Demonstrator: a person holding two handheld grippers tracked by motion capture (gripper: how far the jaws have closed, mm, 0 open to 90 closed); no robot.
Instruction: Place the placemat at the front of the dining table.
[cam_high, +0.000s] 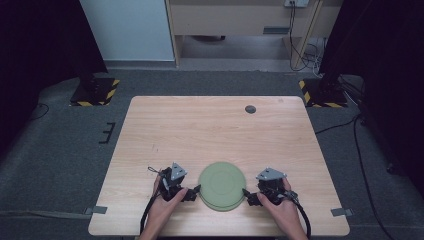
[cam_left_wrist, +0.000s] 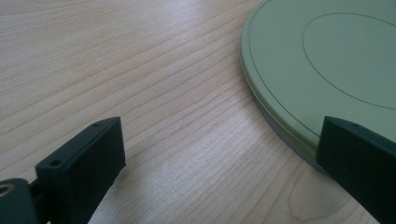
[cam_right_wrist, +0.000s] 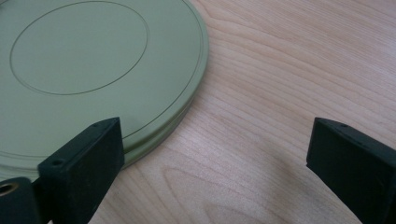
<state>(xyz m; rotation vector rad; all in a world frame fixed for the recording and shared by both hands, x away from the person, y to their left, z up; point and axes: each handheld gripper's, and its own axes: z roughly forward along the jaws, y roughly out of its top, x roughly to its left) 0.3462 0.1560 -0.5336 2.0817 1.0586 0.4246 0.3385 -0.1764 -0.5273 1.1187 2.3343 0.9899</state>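
Note:
A flat round green plate (cam_high: 221, 185) lies on the wooden table (cam_high: 210, 130) near its front edge; its rim shows two stacked layers. My left gripper (cam_high: 194, 190) rests on the table at the plate's left edge, open. In the left gripper view the plate (cam_left_wrist: 327, 60) sits at the upper right, and the left gripper (cam_left_wrist: 223, 140) has its right jaw over the rim. My right gripper (cam_high: 248, 195) is open at the plate's right edge. In the right gripper view the right gripper (cam_right_wrist: 217, 140) has its left jaw over the plate (cam_right_wrist: 93, 60).
A small grey round cap (cam_high: 250, 109) is set into the table near the far edge. Tape strips (cam_high: 99, 210) mark the front corners. Stands with striped bases (cam_high: 95, 92) sit on the floor beyond the far corners.

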